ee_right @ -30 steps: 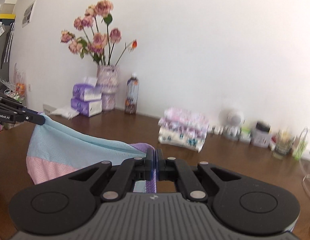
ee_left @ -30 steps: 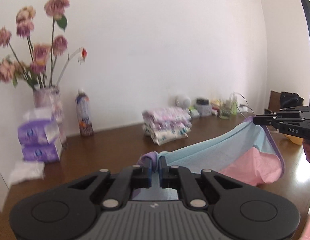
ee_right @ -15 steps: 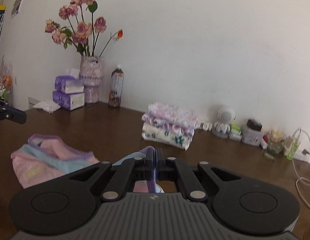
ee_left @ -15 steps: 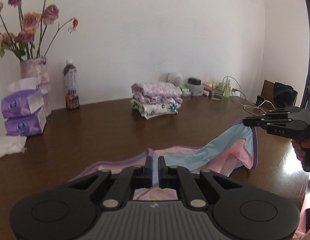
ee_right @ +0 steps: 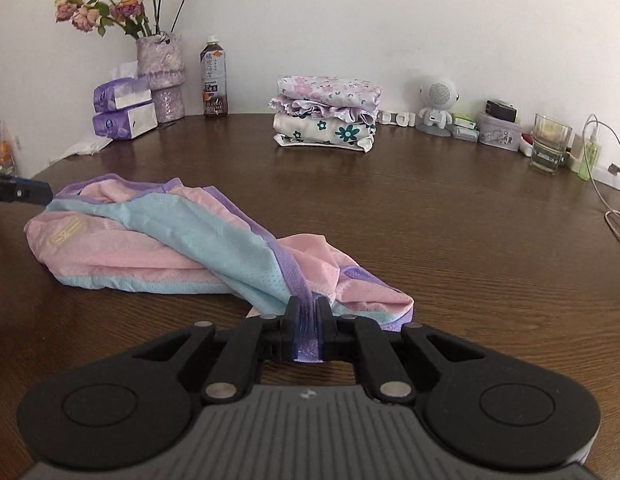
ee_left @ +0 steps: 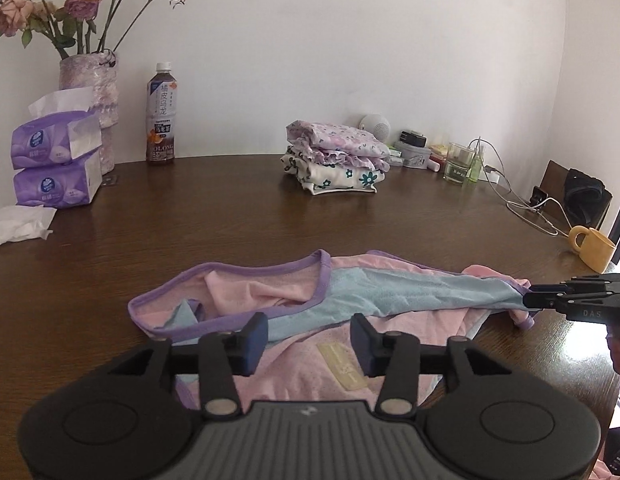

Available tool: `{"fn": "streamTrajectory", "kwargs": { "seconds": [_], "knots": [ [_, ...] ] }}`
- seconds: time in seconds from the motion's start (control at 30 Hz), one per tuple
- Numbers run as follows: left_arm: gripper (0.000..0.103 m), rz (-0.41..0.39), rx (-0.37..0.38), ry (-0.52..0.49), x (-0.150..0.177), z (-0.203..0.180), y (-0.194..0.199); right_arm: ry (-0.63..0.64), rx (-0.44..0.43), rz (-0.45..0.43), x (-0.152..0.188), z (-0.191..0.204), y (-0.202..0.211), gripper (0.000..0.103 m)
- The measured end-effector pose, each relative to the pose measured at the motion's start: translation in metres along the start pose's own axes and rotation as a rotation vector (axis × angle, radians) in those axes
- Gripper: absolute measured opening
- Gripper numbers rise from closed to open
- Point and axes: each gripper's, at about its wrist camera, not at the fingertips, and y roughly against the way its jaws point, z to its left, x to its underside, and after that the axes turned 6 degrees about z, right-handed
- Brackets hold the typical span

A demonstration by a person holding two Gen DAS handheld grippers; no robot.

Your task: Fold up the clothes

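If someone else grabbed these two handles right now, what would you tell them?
Left gripper: jaws opening, pads clear of the cloth, which lies under them.
Right gripper: jaws starting to open, the garment's purple edge between the pads and seemingly pinched.
Garment (pink, blue, purple trim): lying rumpled on the table, roughly folded over itself.
Folded stack: by the wall.
Done: garment laid down.
Left: let go on the right, smooth it, finish folding; it probably then goes on the stack.
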Motion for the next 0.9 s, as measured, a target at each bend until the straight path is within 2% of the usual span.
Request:
{"fn": "streamTrajectory", "kwargs": {
  "seconds": [0.03,0.07,0.13,0.2,0.23,0.27,0.33,0.37,0.4,0.57,0.9],
  "knots": [
    [0.056,-0.006,0.009,0.001,0.001,-0.001,-0.001,-0.024,-0.006,-0.011,0.0,-0.001,0.002,0.025],
    [0.062,-0.013,0.021,0.004,0.001,-0.002,-0.003,-0.051,-0.009,-0.026,0.0,-0.002,0.004,0.042],
    [0.072,-0.027,0.037,0.018,0.002,-0.004,-0.006,-0.098,-0.008,-0.064,-0.001,-0.002,0.01,0.053],
    [0.077,-0.047,0.053,0.033,0.004,-0.006,-0.009,-0.137,-0.022,-0.095,-0.001,0.002,0.015,0.064],
    [0.081,-0.06,0.062,0.041,0.005,-0.007,-0.009,-0.152,-0.03,-0.105,0.0,0.005,0.017,0.077],
    [0.084,-0.077,0.073,0.05,0.007,-0.008,-0.009,-0.166,-0.039,-0.115,0.001,0.008,0.019,0.084],
    [0.087,-0.088,0.087,0.068,0.009,-0.009,-0.01,-0.169,-0.056,-0.124,0.004,0.018,0.022,0.089],
    [0.088,-0.088,0.091,0.077,0.01,-0.009,-0.01,-0.163,-0.062,-0.122,0.007,0.023,0.021,0.098],
    [0.088,-0.087,0.095,0.086,0.011,-0.009,-0.011,-0.157,-0.068,-0.119,0.009,0.028,0.021,0.102],
    [0.088,-0.08,0.092,0.082,0.016,-0.014,-0.012,-0.116,-0.06,-0.088,0.017,0.044,0.013,0.102],
    [0.088,-0.06,0.097,0.116,0.024,-0.012,-0.019,-0.176,-0.048,-0.071,0.027,0.039,0.004,0.103]
  ]
}}
